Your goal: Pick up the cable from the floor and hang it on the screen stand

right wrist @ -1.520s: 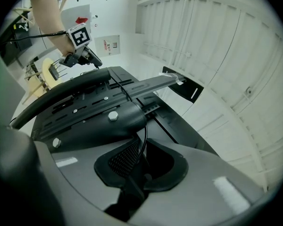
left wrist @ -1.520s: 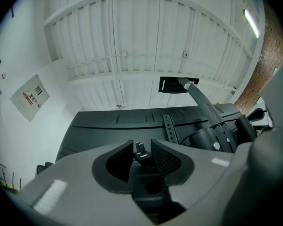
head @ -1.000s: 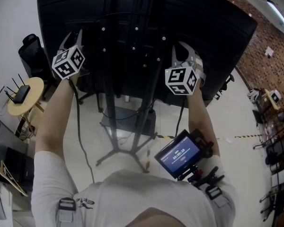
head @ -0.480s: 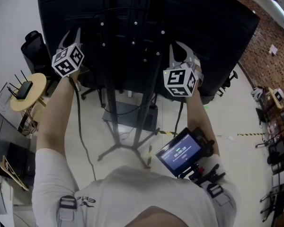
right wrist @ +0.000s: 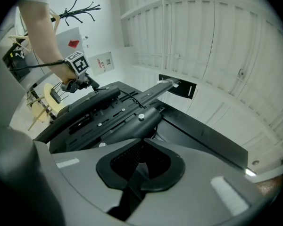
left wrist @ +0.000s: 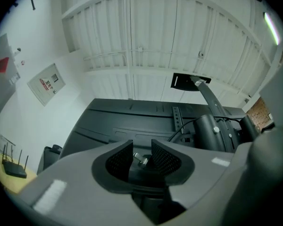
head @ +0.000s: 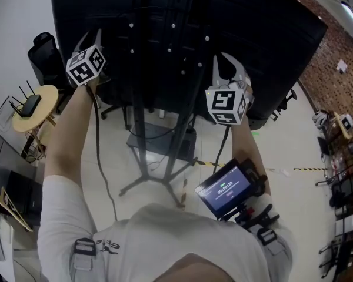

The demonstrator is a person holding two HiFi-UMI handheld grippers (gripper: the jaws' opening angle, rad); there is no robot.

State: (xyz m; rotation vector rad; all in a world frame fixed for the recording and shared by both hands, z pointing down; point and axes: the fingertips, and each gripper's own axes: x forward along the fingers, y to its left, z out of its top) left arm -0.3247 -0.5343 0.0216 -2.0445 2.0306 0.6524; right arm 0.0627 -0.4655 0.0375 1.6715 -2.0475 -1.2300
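Both grippers are raised against the black back of the big screen (head: 265, 46) on its stand (head: 138, 145). The right gripper (right wrist: 140, 145) has just been closing its jaws, which stand almost together. A dark strip runs down from between the pads. It looks like the cable (right wrist: 131, 188) pinched there, though the shadow makes it hard to be sure. This gripper sits just beside the stand's mounting bracket (right wrist: 108, 114).

The left gripper (left wrist: 141, 149) is up at the screen's left side with its jaws apart. A small silver bolt (left wrist: 140, 159) shows in the gap, and the pads do not press on it.

On the floor to the left stands a round yellow table (head: 47, 98) carrying a router (head: 30, 106). A small display (head: 226, 188) sits at the person's right side.
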